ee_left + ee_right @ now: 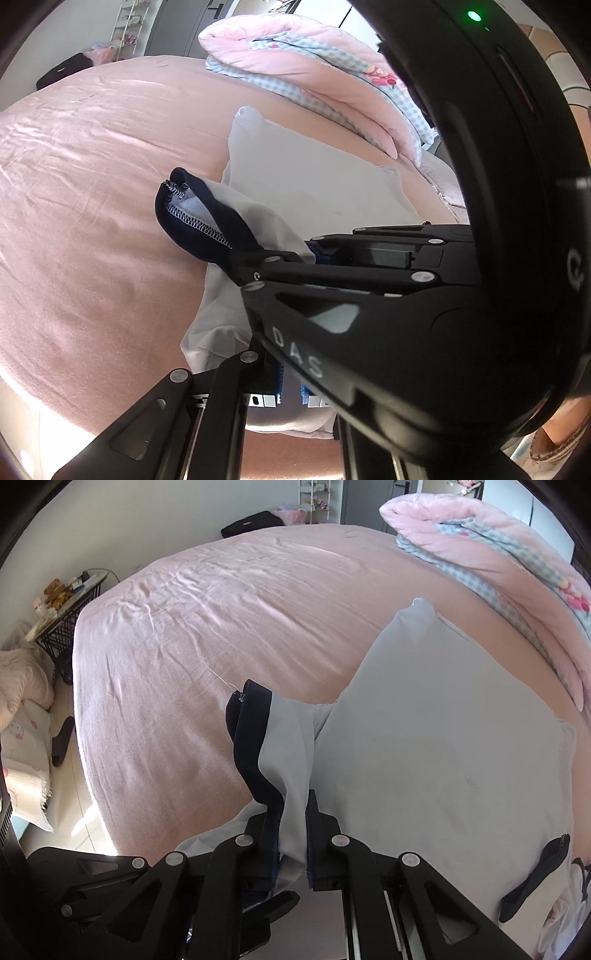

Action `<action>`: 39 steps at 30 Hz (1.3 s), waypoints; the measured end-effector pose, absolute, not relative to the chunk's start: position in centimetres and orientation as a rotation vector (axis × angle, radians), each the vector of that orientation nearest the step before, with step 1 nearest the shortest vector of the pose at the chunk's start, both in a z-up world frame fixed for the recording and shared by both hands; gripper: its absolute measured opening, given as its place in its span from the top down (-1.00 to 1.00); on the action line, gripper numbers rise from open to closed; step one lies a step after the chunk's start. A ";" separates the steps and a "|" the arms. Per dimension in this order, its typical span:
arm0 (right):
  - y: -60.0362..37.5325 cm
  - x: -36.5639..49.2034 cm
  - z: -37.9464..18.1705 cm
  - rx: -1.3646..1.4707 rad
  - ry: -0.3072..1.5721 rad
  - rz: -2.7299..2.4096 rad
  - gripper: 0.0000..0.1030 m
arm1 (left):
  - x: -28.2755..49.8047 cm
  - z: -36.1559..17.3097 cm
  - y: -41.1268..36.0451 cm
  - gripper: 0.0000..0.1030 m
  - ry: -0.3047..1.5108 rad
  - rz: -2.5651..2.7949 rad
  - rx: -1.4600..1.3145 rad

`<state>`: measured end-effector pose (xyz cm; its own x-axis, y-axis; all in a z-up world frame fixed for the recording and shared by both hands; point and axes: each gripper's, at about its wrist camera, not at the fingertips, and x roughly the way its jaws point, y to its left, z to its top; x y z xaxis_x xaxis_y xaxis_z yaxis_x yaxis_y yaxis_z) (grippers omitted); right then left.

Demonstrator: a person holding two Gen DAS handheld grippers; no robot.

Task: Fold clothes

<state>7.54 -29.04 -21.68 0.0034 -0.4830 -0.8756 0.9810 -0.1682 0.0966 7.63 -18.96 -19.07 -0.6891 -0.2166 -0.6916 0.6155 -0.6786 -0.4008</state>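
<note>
Right gripper (pixel 291 834) jaws clamp shirt sleeve (pixel 280 746); left jaws' state unclear.

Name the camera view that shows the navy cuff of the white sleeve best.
The left wrist view: the navy cuff turns its inside out, showing white overlock stitching, pinched by the right gripper. The right wrist view shows the cuff only edge-on, running down between that gripper's fingers.

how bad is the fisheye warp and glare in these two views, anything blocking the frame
Left wrist view: strong barrel warp bulges the bed; a dark out-of-focus device, likely the right gripper, blocks the right side. Right wrist view: same bulge, soft sheen on the sheet, bright sun patch on the floor, white garment sharp.
</note>
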 end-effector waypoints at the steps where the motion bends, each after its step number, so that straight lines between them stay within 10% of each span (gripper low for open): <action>1: -28.9 7.4 -21.6 0.988 0.675 -1.502 0.85 | 7.6 -19.1 -19.0 0.93 0.879 -2.351 0.856; 17: -25.2 0.5 -23.6 1.364 0.097 -1.432 0.86 | 7.6 -19.5 -19.9 0.80 0.986 -2.254 0.957; 19: -24.8 -0.1 -24.0 1.392 0.038 -1.420 0.86 | 8.2 -19.0 -19.9 0.61 0.982 -2.257 0.969; 23: -24.3 -1.1 -24.7 1.438 -0.018 -1.421 0.86 | 9.7 -17.8 -19.5 -0.48 0.960 -2.291 0.947; 39: -23.7 -1.5 -25.4 1.469 -0.054 -1.395 0.86 | 9.9 -17.4 -25.3 -0.52 1.208 -2.173 0.831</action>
